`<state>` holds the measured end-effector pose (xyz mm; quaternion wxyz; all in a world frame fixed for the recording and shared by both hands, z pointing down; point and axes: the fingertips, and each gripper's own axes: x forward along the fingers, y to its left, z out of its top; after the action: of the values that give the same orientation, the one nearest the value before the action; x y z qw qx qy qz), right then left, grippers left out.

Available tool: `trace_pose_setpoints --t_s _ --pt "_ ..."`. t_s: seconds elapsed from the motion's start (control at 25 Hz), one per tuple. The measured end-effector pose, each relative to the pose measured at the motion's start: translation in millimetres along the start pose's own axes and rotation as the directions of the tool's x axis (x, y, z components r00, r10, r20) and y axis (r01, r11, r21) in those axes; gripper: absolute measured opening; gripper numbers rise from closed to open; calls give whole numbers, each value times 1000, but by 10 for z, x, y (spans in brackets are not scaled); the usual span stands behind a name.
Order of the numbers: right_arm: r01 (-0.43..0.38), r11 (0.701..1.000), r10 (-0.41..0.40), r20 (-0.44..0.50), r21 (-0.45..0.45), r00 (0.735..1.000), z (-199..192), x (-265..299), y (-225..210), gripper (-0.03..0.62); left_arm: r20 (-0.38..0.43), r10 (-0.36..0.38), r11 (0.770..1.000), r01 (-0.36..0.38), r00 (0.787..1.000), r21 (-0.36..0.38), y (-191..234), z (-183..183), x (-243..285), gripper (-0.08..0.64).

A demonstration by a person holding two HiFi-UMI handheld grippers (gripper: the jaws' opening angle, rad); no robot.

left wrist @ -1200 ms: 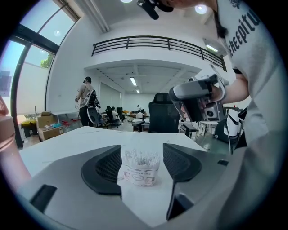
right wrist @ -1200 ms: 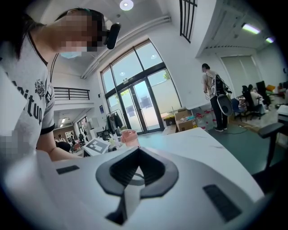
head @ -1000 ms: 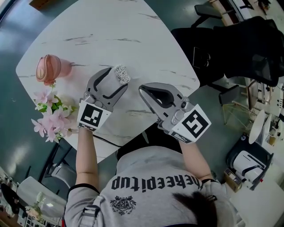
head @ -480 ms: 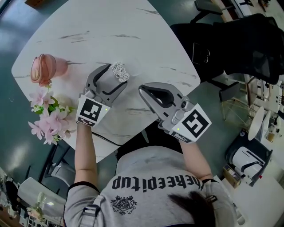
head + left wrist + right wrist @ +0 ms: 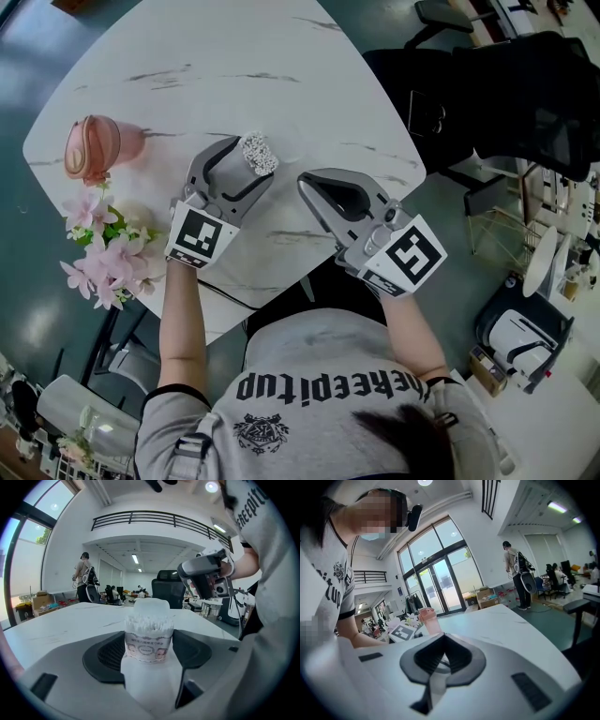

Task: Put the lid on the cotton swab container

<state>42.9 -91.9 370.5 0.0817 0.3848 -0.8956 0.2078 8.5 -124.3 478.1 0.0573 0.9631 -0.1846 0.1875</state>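
Swabs [image 5: 149, 620] packed tips up, filling cotton swab container [image 5: 147, 645] to the brim; printed paper band around its clear wall. Stands upright on white marbled table [image 5: 234, 66], toward the near edge, directly between the jaws of left gripper [image 5: 249, 160]. Jaws spread as wide as they go, having just been opening; pads flanking the container with a gap on either side, pressing on nothing.

Only in left gripper view: frosted cap [image 5: 151, 606] just above the swab tips. Cannot tell whether seated on the container or standing behind it. Only in head view: container top as a speckled white patch between the two grey jaws, and the spacing of both grippers on the table.

Right gripper [image 5: 304, 182] just beside the left one, apart from the container, near the same table edge. Jaws closed tip to tip, holding nothing; plain in right gripper view, with only a narrow slit between the pads.

Pink cup [image 5: 94, 148] and flowers [image 5: 103, 246] at the table's left side, well apart from the container. Upright stance of the cup clear only in right gripper view; contents hidden.
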Motion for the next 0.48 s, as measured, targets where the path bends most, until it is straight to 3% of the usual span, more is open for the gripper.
trace_pose_setpoints --t_s 0.48 --pt "45 999 -46 -72 -12 996 -165 163 -280 11 -8 -6 1000 6 1000 3 -25 -8 -7 324"
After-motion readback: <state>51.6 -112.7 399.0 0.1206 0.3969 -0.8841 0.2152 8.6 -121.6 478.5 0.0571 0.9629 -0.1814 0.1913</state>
